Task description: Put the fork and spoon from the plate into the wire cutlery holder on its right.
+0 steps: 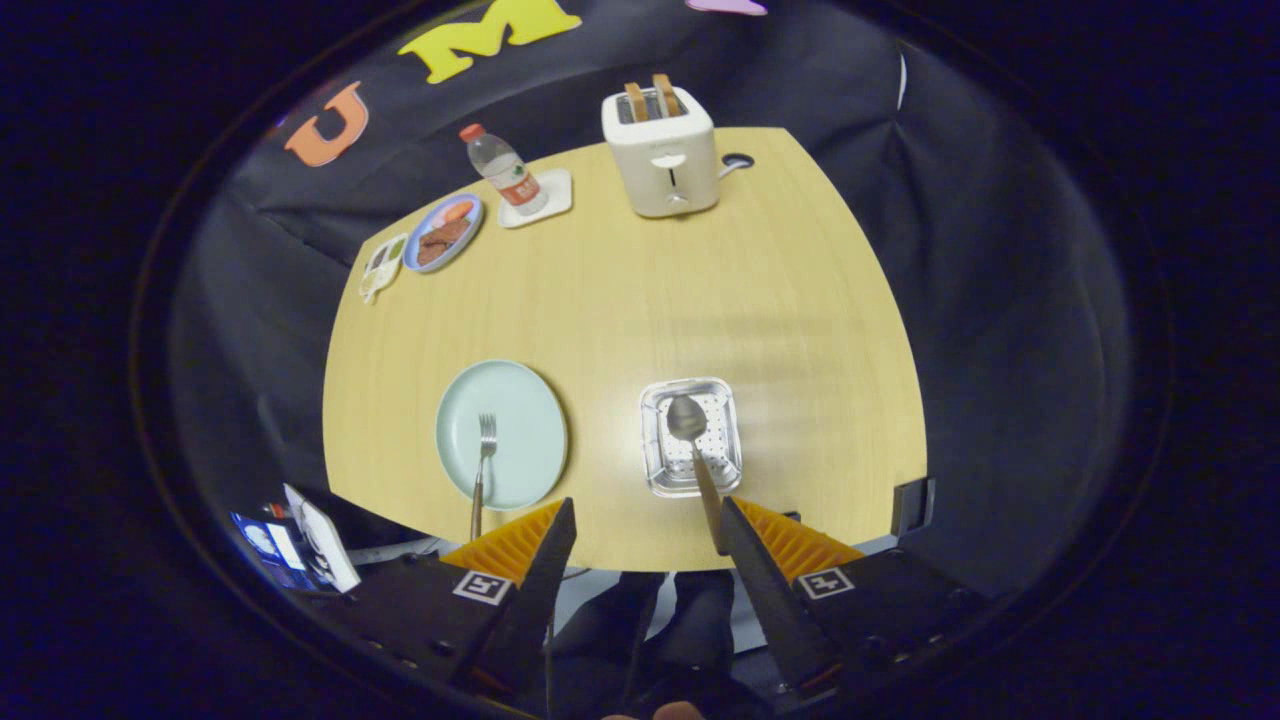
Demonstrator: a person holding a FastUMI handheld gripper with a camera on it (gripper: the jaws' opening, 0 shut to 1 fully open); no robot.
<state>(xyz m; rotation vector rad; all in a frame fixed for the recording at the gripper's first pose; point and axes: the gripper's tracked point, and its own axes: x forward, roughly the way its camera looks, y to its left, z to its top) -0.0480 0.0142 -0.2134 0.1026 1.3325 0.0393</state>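
Observation:
A pale green plate (525, 420) lies on the wooden table, ahead of my left finger. The fork (482, 470) rests on it, tines pointing away, its handle reaching past the plate's near rim. To the plate's right stands the square wire cutlery holder (655, 470). The spoon (690, 430) has its bowl inside the holder, and its handle slants back towards my right finger; I cannot tell whether it touches the fingertip. My gripper (648, 510) hovers high above the table's near edge, open wide, with nothing between its fingers.
At the table's far side stand a white toaster (662, 150) with two slices in it, a water bottle (503, 172) on a coaster, a blue plate of food (443, 233) and a small sauce tray (383, 265). A black clamp (912, 507) sits on the near right edge.

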